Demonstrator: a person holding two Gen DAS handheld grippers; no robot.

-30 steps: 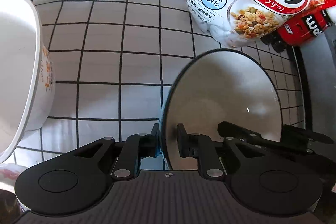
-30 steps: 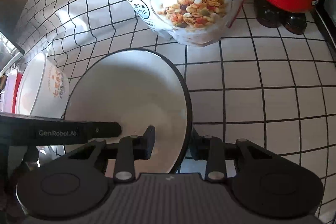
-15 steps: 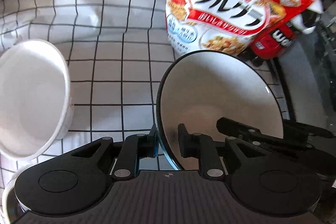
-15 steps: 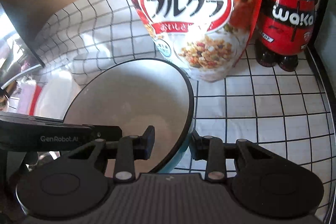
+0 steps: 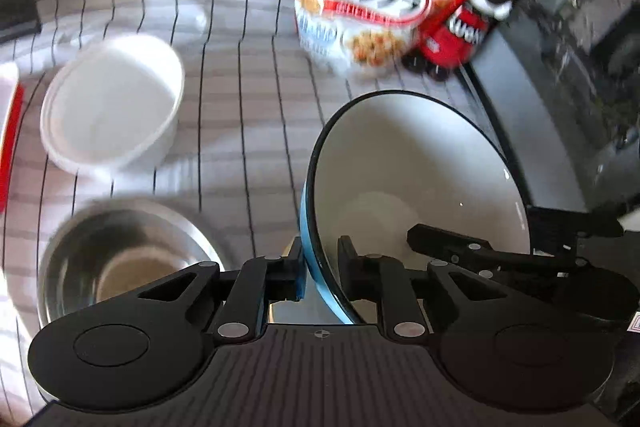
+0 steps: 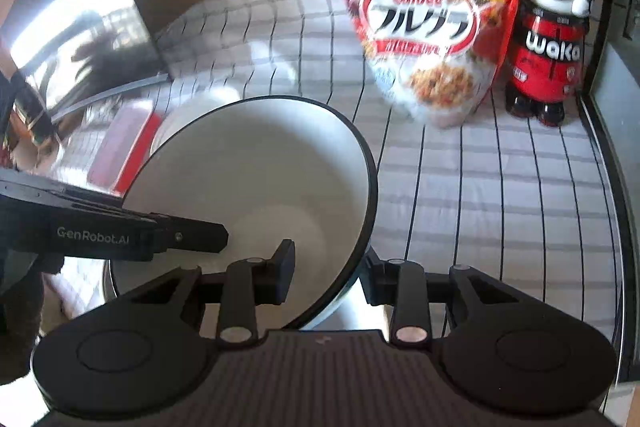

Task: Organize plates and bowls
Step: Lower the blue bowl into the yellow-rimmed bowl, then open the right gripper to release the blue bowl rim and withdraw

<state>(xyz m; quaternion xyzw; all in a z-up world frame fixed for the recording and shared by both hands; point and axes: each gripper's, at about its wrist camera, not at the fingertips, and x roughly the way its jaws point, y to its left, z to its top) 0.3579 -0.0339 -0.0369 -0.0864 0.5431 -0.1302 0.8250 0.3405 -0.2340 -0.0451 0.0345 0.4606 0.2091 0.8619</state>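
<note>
A large bowl [image 5: 416, 179], white inside, light blue outside with a black rim, hangs tilted above the checked tablecloth [image 5: 248, 75]. My left gripper [image 5: 320, 267] is shut on its left rim, one pad inside and one outside. In the right wrist view the same bowl [image 6: 256, 179] has my right gripper [image 6: 328, 267] shut on its right rim. Each gripper shows in the other's view, reaching in over the bowl. A white bowl [image 5: 112, 103] stands on the cloth at the left. A steel bowl [image 5: 120, 259] sits below it, nearer to me.
A red cereal bag [image 6: 432, 27] and a panda-shaped red bottle [image 6: 552, 39] stand at the back right. A red-lidded container [image 6: 132, 147] lies at the left. The table's dark edge [image 6: 612, 155] runs along the right.
Both grippers have risen with the large bowl and pulled back, so more of the table shows. The white bowl now looks farther off, and the steel bowl has come into view.
</note>
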